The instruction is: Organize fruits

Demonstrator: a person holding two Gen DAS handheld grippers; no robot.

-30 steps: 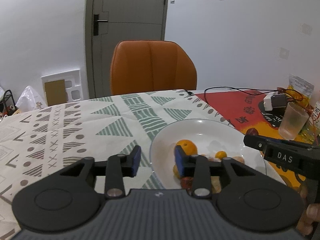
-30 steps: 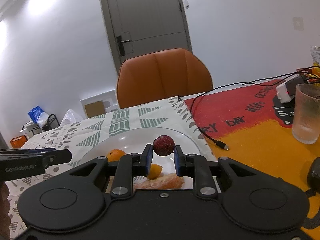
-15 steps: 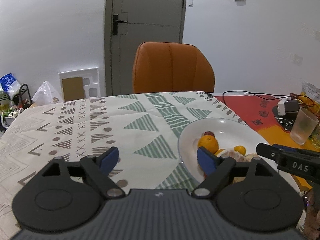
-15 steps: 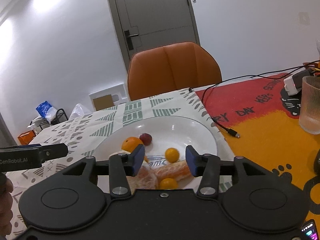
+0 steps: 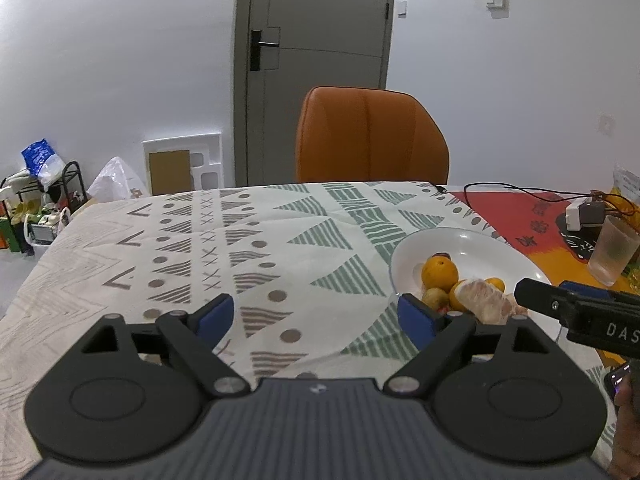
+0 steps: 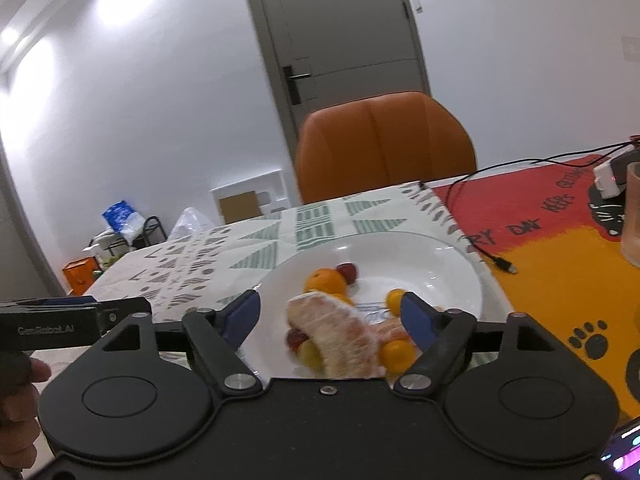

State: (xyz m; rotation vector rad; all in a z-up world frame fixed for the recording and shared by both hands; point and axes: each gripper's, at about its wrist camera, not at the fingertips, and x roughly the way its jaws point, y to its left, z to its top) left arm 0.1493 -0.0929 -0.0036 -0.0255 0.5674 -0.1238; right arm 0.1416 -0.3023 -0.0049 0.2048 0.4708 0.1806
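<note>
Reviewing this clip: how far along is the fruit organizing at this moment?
Nearly done, it seems. The white plate already holds the orange, a dark red fruit, small yellow fruits and peeled segments. Both the left hand-held gripper and right hand-held gripper are open and empty. No loose fruit shows on the tablecloth.

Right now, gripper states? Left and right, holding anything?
Left gripper: open, empty, above the tablecloth.
Right gripper: open, empty, over the white plate of fruit.
</note>
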